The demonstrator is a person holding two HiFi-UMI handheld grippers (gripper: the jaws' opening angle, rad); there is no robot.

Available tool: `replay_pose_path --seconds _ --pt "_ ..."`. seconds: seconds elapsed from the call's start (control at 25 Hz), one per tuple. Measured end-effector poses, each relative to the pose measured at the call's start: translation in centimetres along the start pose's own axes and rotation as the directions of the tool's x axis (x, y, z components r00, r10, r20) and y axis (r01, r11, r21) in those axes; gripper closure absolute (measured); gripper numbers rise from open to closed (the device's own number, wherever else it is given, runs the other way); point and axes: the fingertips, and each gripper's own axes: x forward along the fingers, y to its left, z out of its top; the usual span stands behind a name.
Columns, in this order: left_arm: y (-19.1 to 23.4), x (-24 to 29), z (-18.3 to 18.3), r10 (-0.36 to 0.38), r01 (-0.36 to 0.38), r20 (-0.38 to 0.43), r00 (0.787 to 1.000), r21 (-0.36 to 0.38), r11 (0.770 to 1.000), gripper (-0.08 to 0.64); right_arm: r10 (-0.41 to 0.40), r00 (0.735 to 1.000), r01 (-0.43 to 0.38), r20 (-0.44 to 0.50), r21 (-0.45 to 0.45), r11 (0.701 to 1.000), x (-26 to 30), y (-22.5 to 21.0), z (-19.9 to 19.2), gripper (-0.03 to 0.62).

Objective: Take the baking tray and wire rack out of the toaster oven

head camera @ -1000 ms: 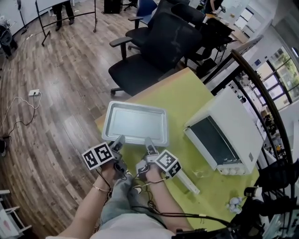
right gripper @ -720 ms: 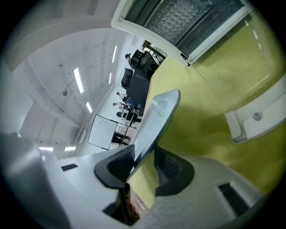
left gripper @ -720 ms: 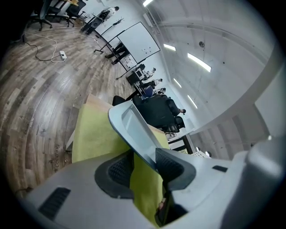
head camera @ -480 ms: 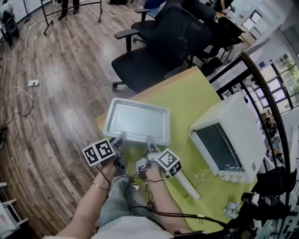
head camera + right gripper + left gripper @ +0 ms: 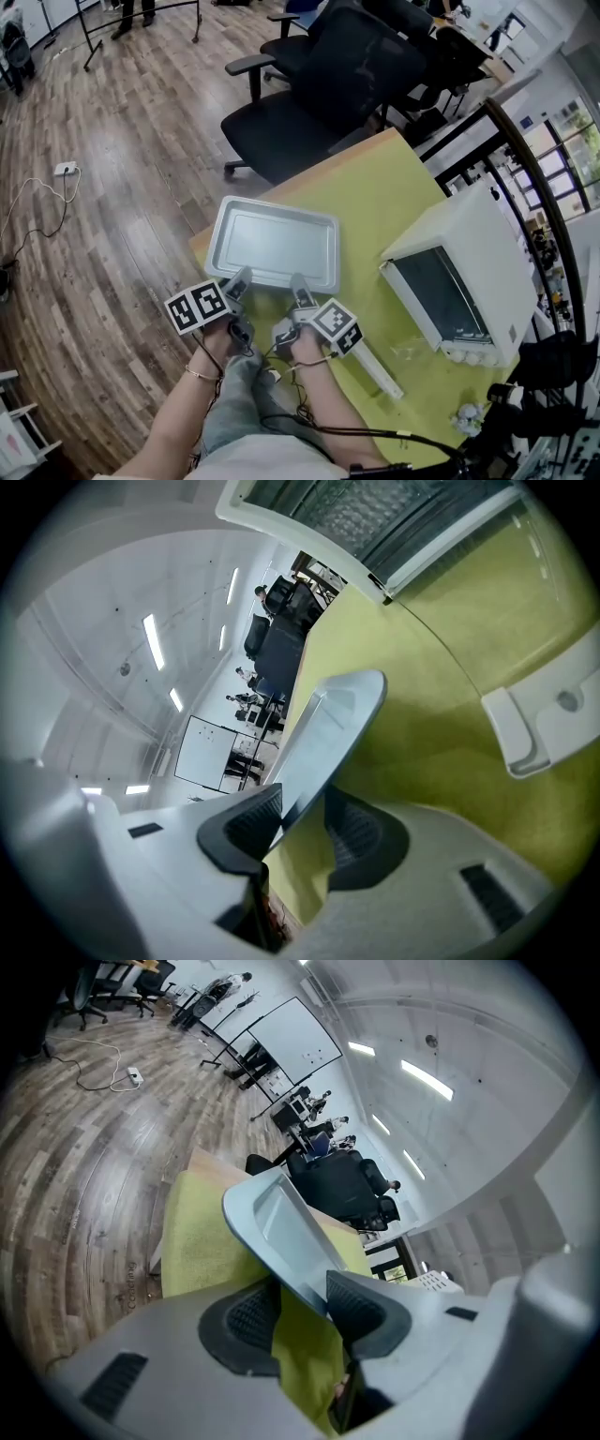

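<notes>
Yellow-green table point(image 5: 375, 178), head view: baking tray point(image 5: 272, 242) is out of the toaster oven point(image 5: 487, 253), well apart from its glass front; resting or just above the top, can't tell. left gripper point(image 5: 240, 277) and right gripper point(image 5: 298, 283) sit side by side on one long rim

Left gripper view: pads point(image 5: 248, 1321) pinch that rim, tray slanted between them

Right gripper view: same, pads point(image 5: 354, 836) nipping the rim

Looks like thin sheet metal: light, stiff, slick. Held by one edge it'll likely droop, so I'd spread the grips wider
</notes>
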Motion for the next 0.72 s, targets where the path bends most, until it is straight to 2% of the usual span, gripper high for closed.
replay_pose_path --seconds 0.24,0.4,0.52,0.72 --pt "0.2 0.2 -0.1 0.036 -0.035 -0.018 0.999 0.025 0.999 0.414 -0.017 1.000 0.017 -0.004 0.002 1.000 0.1 -0.2 -0.1 0.454" --pt "0.0 0.2 -0.5 0.051 -0.048 -0.048 0.998 0.056 0.997 0.403 -0.034 0.999 0.033 -0.023 -0.041 0.999 0.1 -0.3 -0.3 0.448" --pt "-0.1 0.4 -1.0 0.044 -0.041 -0.077 0.996 0.044 0.998 0.347 -0.041 0.999 0.039 -0.036 -0.054 0.998 0.1 -0.3 -0.6 0.392" --pt "0.1 0.1 -2.2 0.056 -0.051 -0.125 0.991 0.043 0.998 0.318 -0.056 0.998 0.054 -0.043 -0.045 0.997 -0.4 -0.5 -0.9 0.347"
